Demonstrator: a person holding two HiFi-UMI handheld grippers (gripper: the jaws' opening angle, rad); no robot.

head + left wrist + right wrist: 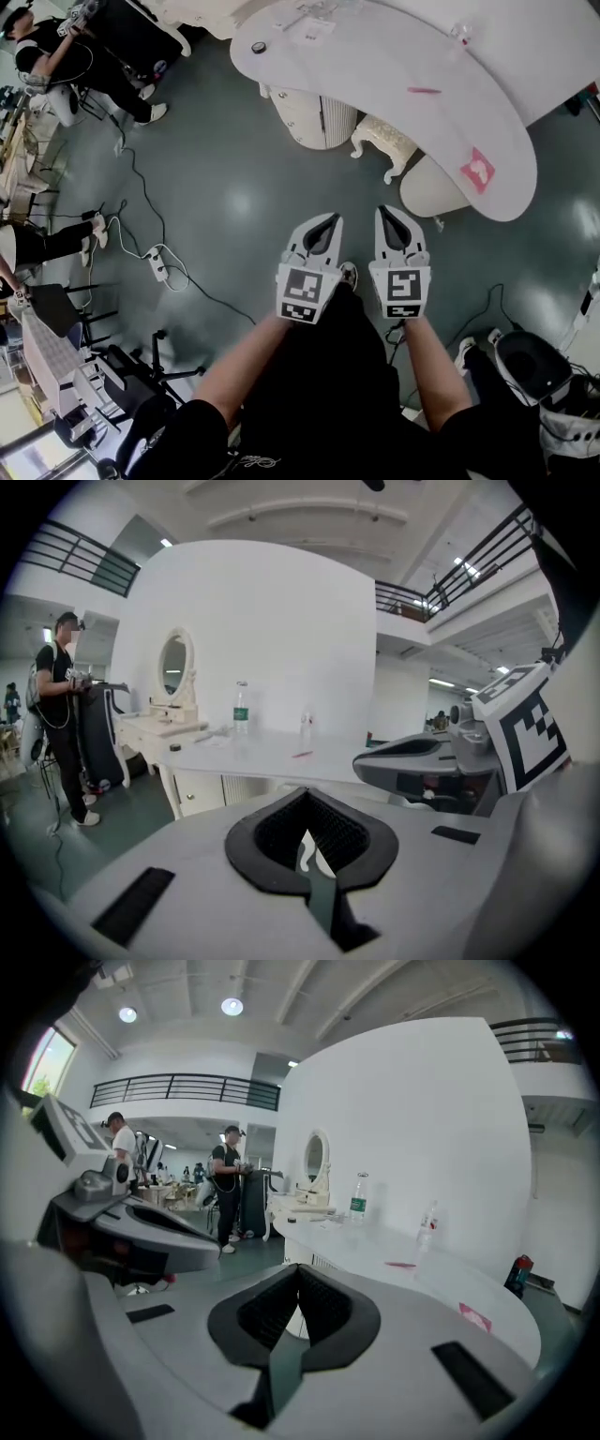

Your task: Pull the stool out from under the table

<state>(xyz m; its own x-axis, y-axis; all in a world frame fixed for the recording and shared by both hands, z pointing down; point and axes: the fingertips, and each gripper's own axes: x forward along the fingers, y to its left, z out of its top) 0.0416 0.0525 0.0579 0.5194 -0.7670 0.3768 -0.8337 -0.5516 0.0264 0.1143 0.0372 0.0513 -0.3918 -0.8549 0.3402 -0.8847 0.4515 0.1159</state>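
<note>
The jaws of both grippers are resting pressed together with nothing between them. The left gripper point(305, 803) and the right gripper point(298, 1283) are each showing only a thin slit of floor past the pads. In the head view they are hanging side by side, pointing toward the table point(375, 56) and well apart from it.

The stool point(382, 137) is standing tucked under the table's near edge, between a ribbed pedestal point(315, 117) and a rounded base point(427, 192). One curled leg point(394, 171) is poking out toward the person.

The step in hand is looking like the reach, since nothing is gripped yet. The next move is likely calling for the jaws to open, drop low toward the seat rim or that leg, close on it, and then draw it back toward the person.

The tabletop is overhanging the seat, so the grippers are probably needing to come in beneath that edge. The pedestal and base are flanking the stool closely, which is favouring a straight pull over a swing. The floor point(234, 187) between stool and person is lying bare. The cables point(164, 267) are trailing off to the left, well apart from that path.
</note>
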